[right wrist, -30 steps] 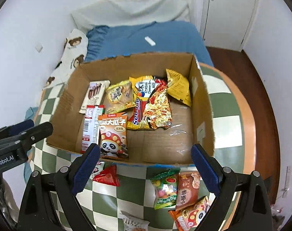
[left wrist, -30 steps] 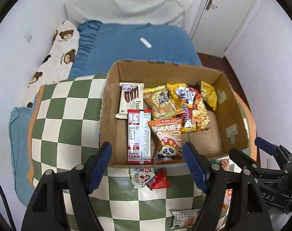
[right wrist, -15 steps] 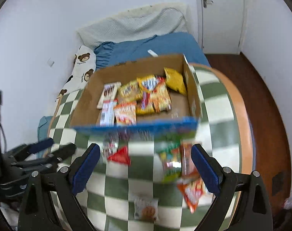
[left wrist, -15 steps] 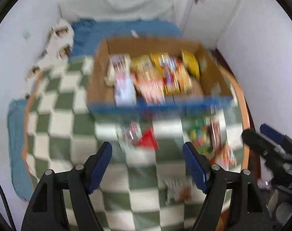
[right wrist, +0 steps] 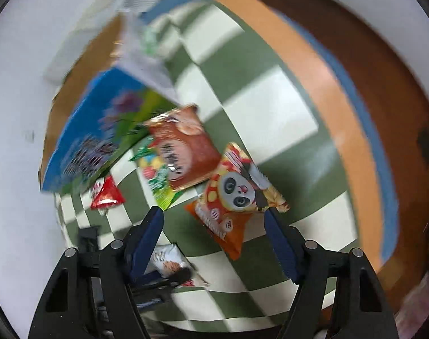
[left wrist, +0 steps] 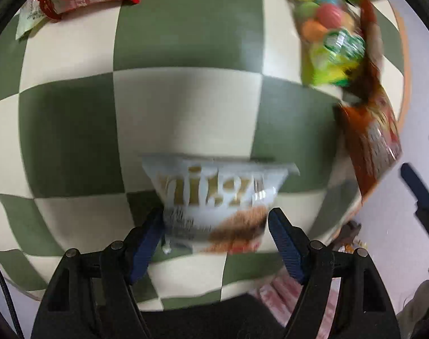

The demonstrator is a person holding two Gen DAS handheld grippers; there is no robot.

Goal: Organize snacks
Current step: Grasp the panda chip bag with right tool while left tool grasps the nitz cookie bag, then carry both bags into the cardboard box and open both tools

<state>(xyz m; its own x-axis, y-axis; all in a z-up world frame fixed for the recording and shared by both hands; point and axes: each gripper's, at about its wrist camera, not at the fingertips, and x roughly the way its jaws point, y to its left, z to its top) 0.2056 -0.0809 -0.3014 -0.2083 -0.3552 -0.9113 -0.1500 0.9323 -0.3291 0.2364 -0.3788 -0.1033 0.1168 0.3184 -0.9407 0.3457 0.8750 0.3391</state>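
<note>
In the left wrist view a white snack packet [left wrist: 214,195] with gold letters lies on the green and white checked table [left wrist: 73,130]. My left gripper [left wrist: 214,219] stands open just over the packet, whose lower half lies between the blue fingers. The right wrist view is blurred. It shows an orange panda packet [right wrist: 234,197] flat on the table. My right gripper [right wrist: 213,214] hangs above it with its jaws closing; the packet's lower end lies between the fingers, which do not press it. The cardboard box [right wrist: 95,130] stands at the upper left, its blue printed side facing me.
A brown packet [right wrist: 183,149], a bag of coloured candies [right wrist: 158,180] and a red packet [right wrist: 107,195] lie between the box and the panda packet. The table's orange rim [right wrist: 313,65] curves along the right, with wooden floor [right wrist: 383,56] beyond.
Both grippers have swung from looking into the box down to the loose packets on the table. The right gripper's jaws have narrowed and it has rolled. The left jaws keep their width.
</note>
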